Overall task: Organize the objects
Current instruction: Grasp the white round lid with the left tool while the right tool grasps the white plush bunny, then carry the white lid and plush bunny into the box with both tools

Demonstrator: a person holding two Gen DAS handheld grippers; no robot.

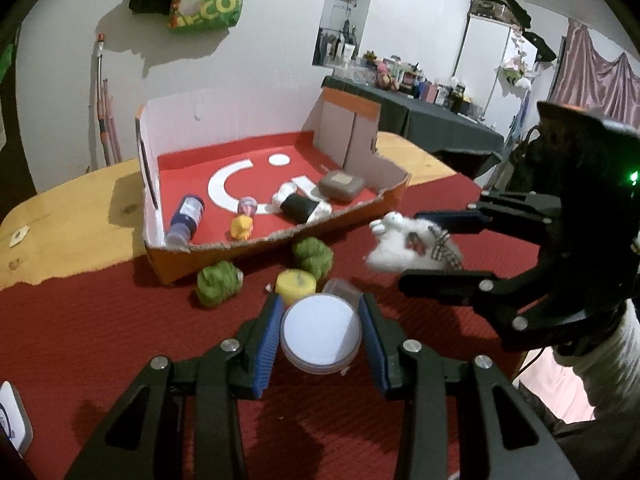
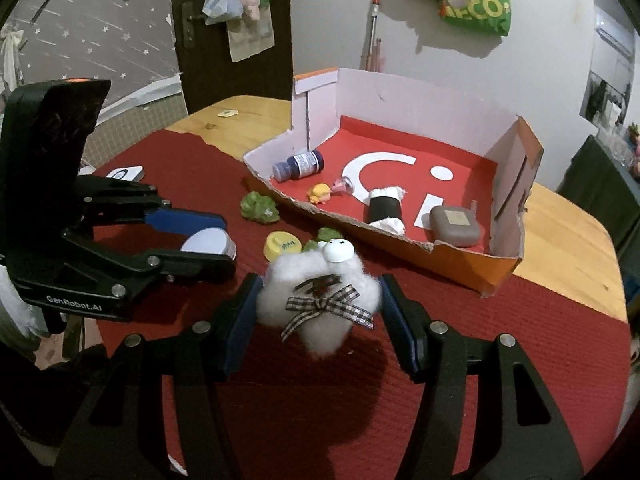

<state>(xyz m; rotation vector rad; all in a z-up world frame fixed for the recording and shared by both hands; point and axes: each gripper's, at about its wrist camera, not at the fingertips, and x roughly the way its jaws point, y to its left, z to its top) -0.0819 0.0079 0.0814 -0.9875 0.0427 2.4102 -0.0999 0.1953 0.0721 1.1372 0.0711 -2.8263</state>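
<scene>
Inside our torn cardboard tray lie a blue bottle, yellow duck and brown case; our left gripper clamps a round white-lidded jar, our right gripper a fluffy white plush.

A red ribbed mat covers a pale wooden table. The cardboard box is orange outside, red and white inside. A fluffy white toy wears a black-and-white checked bow.

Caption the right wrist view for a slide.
Right gripper holds a fluffy white toy near the cardboard box.
</scene>
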